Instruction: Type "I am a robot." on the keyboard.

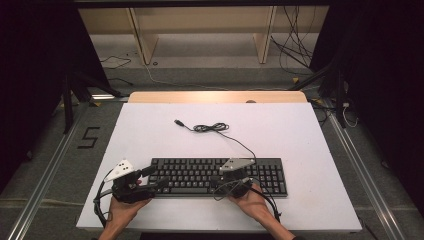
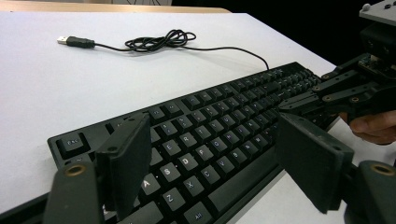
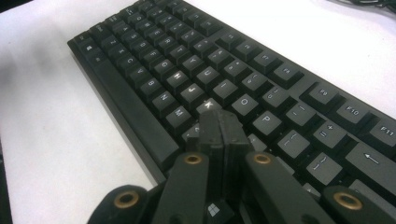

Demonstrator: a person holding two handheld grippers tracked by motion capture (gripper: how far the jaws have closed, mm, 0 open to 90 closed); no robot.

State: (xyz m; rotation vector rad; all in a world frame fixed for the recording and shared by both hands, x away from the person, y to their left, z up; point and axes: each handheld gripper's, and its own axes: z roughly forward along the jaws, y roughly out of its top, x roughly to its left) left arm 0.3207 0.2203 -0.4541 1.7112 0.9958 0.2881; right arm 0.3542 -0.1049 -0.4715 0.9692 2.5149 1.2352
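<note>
Two tools at one keyboard (image 1: 218,176), near the table's (image 1: 150,125) front edge.
Right tool (image 3: 218,122): jaws pressed together, tips down on keys around K, typing apparently under way. Left tool (image 2: 215,163): jaws spread, over the left keys. Cable (image 1: 210,128) unplugged, loose behind.

The right tool (image 3: 219,122), jaws pressed together, rests over the keyboard (image 3: 154,79).

Table (image 1: 300,150): we are seeing it lying white and flat.
Keyboard (image 1: 200,172): we are finding it resting near the front edge.
Cable (image 1: 210,128): we are watching it lying coiled behind.
</note>
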